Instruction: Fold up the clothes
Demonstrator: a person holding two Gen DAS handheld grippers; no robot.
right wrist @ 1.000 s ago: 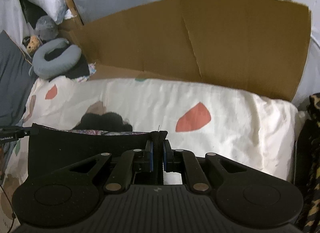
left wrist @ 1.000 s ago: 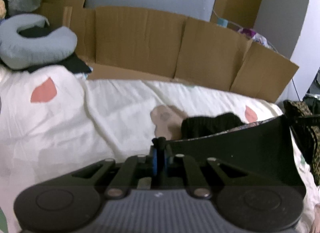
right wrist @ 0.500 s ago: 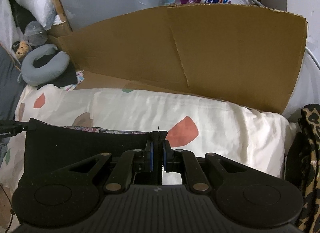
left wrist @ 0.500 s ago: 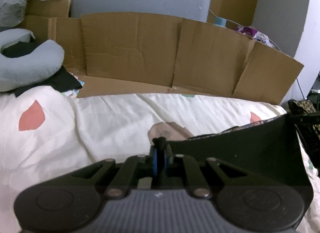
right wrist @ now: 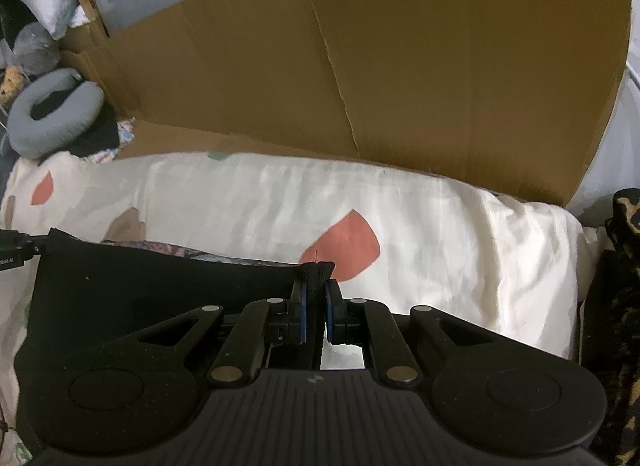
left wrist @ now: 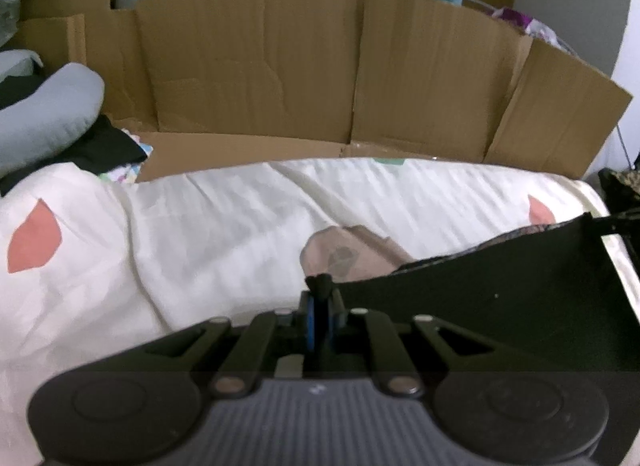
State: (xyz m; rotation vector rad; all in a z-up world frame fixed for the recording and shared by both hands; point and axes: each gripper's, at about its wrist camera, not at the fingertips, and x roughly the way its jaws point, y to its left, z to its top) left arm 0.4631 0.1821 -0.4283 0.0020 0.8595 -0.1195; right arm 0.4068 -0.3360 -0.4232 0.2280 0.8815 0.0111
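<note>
A black garment [left wrist: 500, 306] with a patterned lining is stretched taut between both grippers above the white bedsheet [left wrist: 224, 225]. My left gripper [left wrist: 319, 286] is shut on its left corner, a tuft of black cloth poking out past the pads. In the right wrist view the same black garment [right wrist: 160, 282] spreads to the left, and my right gripper [right wrist: 316, 278] is shut on its right corner. The far end of each view shows the other gripper's tip at the cloth's opposite corner. The part of the garment below the held edge is hidden.
A tall cardboard wall [left wrist: 320, 65] stands along the far side of the bed. A grey neck pillow [right wrist: 52, 117] and dark clothes lie at the far left. A leopard-print cloth [right wrist: 624, 306] hangs at the right edge. The sheet [right wrist: 420, 225] carries coral patches.
Both grippers have carried the stretched garment forward and lower toward the cardboard wall; the bunched black part seen on the sheet earlier is now hidden behind the held edge. The grips are unchanged.
</note>
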